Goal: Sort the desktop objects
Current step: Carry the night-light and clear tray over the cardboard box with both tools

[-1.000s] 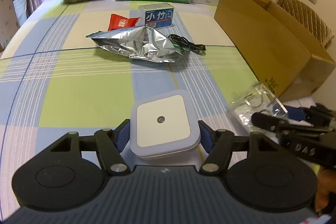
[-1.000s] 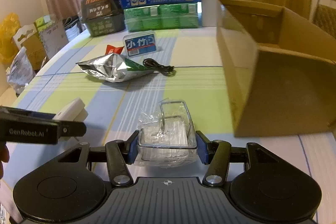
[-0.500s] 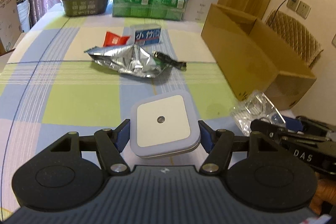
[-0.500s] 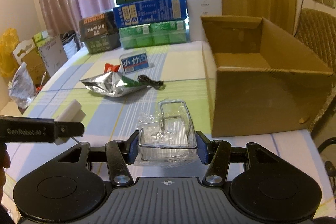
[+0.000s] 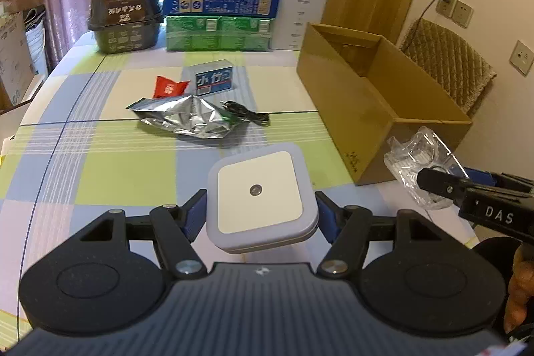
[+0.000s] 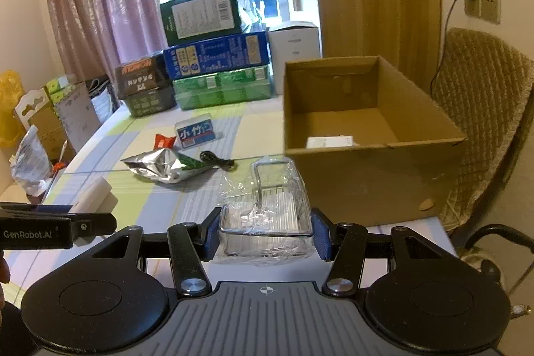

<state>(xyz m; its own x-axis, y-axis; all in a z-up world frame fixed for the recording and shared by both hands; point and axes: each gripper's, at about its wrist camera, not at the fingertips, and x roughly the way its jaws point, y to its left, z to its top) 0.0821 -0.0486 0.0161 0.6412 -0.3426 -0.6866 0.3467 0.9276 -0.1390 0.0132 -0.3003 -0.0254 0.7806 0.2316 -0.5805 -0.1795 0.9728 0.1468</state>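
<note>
My left gripper (image 5: pixel 260 216) is shut on a white square night light (image 5: pixel 258 192), held above the near part of the checked tablecloth (image 5: pixel 100 162). My right gripper (image 6: pixel 267 232) is shut on a clear plastic box in crinkled wrap (image 6: pixel 267 206), lifted in front of the open cardboard box (image 6: pixel 367 135). In the left wrist view the clear plastic box (image 5: pixel 417 155) shows at the right, beside the cardboard box (image 5: pixel 373 95). On the table lie a silver foil bag (image 5: pixel 187 119), a red packet (image 5: pixel 168 87), a blue-and-white small box (image 5: pixel 213 80) and a black cable (image 5: pixel 247 114).
Stacked cartons (image 5: pixel 217 12) and a dark noodle tub (image 5: pixel 125 19) stand along the far edge. A white carton (image 5: pixel 300 19) is behind the cardboard box. A woven chair (image 6: pixel 484 109) is at the right, bags and boxes (image 6: pixel 33 135) at the left of the table.
Both grippers have risen and pulled back with their loads; the table items look farther away. The right view now looks down into the cardboard box.
</note>
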